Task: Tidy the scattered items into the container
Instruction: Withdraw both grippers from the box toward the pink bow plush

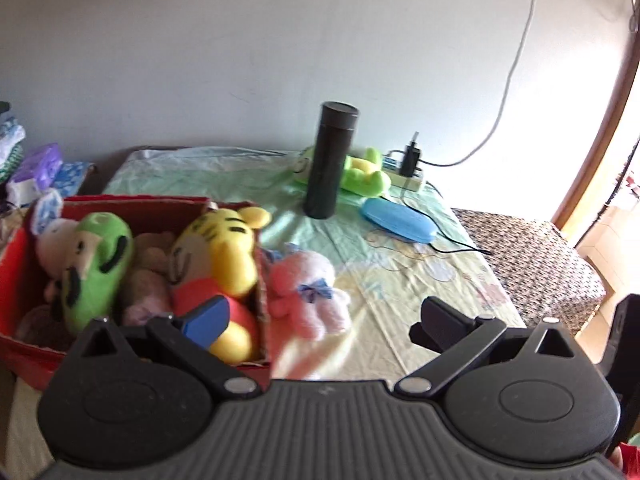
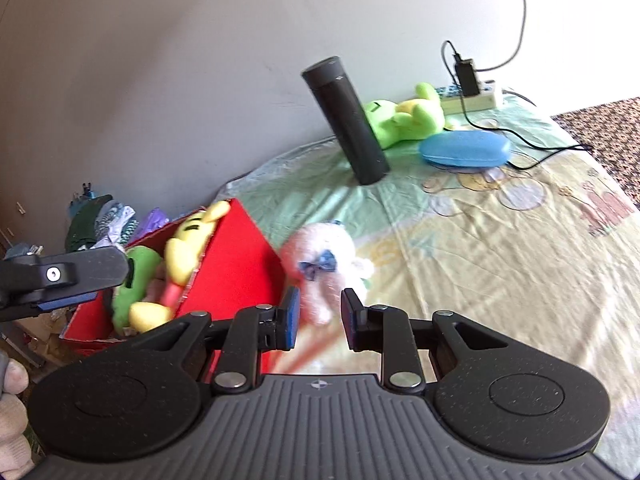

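both wrist views close above the bed, angled down, sharing red box (image 1: pixel 160 210), pink plush (image 2: pixel 320 258)

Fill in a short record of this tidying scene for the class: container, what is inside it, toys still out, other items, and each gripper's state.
container: red box on the bed sheet
inside: yellow tiger plush, green plush
toys still out: pink plush beside the box; green frog plush by the wall
other items: black flask upright, blue case
left gripper: open, empty
right gripper: narrow gap, nothing gripped
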Demonstrator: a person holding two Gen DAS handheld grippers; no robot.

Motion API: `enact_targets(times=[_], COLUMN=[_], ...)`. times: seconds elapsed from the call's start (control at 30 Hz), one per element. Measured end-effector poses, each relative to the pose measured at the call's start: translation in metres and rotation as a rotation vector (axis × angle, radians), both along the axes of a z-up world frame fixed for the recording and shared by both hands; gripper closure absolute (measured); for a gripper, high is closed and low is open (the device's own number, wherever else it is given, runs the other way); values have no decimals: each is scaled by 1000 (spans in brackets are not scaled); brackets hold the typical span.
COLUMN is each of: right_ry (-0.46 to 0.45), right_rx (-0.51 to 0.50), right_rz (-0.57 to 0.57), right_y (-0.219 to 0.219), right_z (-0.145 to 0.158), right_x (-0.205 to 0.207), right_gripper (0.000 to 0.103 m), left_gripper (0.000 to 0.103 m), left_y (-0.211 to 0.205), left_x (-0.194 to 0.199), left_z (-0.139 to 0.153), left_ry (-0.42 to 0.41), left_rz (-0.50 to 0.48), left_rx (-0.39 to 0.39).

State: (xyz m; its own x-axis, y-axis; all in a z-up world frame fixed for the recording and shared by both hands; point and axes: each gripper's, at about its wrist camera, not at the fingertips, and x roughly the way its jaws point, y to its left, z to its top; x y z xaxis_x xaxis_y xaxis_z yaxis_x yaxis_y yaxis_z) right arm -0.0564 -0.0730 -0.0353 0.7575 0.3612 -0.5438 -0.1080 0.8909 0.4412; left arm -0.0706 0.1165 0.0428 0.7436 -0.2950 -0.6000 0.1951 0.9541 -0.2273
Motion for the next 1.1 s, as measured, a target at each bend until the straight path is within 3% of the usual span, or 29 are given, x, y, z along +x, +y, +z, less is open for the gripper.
enact_targets(times=[0.17, 0.47, 0.8, 1.1], right_ry=[92, 219, 244, 287], right_rx=[59, 200, 185, 177], right_rz=[-36, -25, 218, 355], right_y=[-40, -81, -64, -30], right_z=[-22, -48, -55, -66], right_x=[6, 33, 82, 125], right_gripper=[77, 73, 71, 65], left_gripper=[2, 2, 2, 2], left_y=[-39, -76, -79, -79], left_x=[8, 23, 37, 48], left_z=[-29, -74, -100, -109], left_ry=[32, 35, 93, 118], left_rz=[-75, -79, -36, -12], left_rx=[21, 110, 88, 109])
